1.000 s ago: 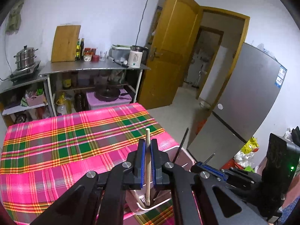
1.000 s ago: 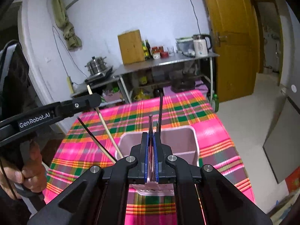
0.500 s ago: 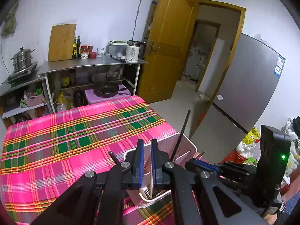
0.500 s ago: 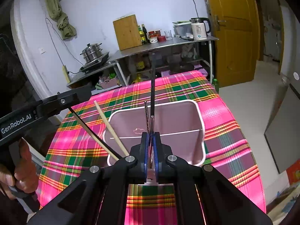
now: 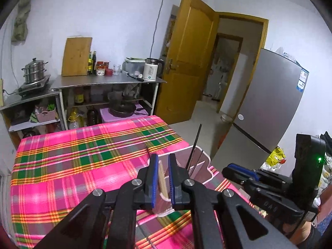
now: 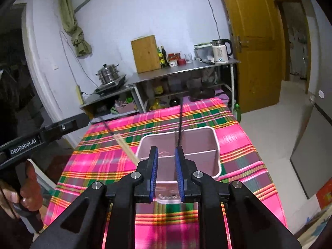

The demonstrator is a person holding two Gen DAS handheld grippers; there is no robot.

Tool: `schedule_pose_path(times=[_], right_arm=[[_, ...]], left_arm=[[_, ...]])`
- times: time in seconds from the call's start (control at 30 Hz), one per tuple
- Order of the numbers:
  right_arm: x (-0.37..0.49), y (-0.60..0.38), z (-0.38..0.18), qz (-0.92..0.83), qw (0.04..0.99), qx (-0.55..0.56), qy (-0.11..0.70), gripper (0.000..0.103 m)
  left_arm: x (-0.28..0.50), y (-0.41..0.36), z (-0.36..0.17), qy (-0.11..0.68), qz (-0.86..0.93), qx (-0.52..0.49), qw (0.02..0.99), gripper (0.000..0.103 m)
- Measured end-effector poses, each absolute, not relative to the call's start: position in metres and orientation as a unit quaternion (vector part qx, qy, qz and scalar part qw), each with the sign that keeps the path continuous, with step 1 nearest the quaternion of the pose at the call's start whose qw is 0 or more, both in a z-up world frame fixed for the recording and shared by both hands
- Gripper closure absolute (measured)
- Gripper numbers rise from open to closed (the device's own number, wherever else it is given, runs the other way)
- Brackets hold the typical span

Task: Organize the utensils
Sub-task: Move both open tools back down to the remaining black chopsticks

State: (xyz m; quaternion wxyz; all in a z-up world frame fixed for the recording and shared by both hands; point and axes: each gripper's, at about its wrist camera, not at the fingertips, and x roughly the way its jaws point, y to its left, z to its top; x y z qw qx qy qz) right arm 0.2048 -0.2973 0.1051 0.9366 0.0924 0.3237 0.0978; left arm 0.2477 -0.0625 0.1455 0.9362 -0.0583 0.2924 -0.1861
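Left wrist view showed the left tool (image 5: 161,171) with its blue-padded jaws standing apart, gripping nothing, just over the near rim of the pale pink rectangular plastic utensil holder (image 5: 204,167). A light wooden chopstick (image 5: 162,179) stood in the gap between the jaws, seemingly free of both pads and resting in the holder, while thin black chopsticks (image 5: 194,152) leaned up from the compartment beyond. To finish this release well, the left tool would best back off straight along its own axis, jaws kept wide, so neither pad drags the wooden stick out or tips the light holder on the pink and green plaid tabletop (image 5: 68,166).

Right wrist view showed the right tool (image 6: 166,171) likewise parted and empty, right before the holder's near wall. A black utensil (image 6: 180,124) rose from the holder just beyond the right jaw, apart from it as far as could be told. Wooden chopsticks leaned out over the holder's left rim, toward the left tool's black arm. The same straight retreat would suit.
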Motion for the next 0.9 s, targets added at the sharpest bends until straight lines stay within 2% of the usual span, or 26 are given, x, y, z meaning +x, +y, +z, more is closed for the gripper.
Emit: schedule_pose_path(times=[0.17, 0.3, 0.73, 0.9], right_arm=[[0.186, -0.281, 0.095, 0.116, 0.93, 0.086, 0.339, 0.086], [0.174, -0.268, 0.079, 0.13, 0.922, 0.081, 0.357, 0.086], [0.151, -0.235, 0.018, 0.164, 0.89, 0.065, 0.421, 0.086], [0.15, -0.23, -0.002, 0.165, 0.88, 0.059, 0.441, 0.086]], left_arm=[[0.223, -0.038, 0.127, 0.303, -0.168, -0.071, 0.935, 0.094], [0.208, -0.021, 0.103, 0.322, -0.15, -0.082, 0.931, 0.087], [0.182, -0.007, -0.016, 0.435, -0.106, -0.096, 0.889, 0.082], [0.184, -0.011, -0.047, 0.462, -0.097, -0.096, 0.876, 0.071]])
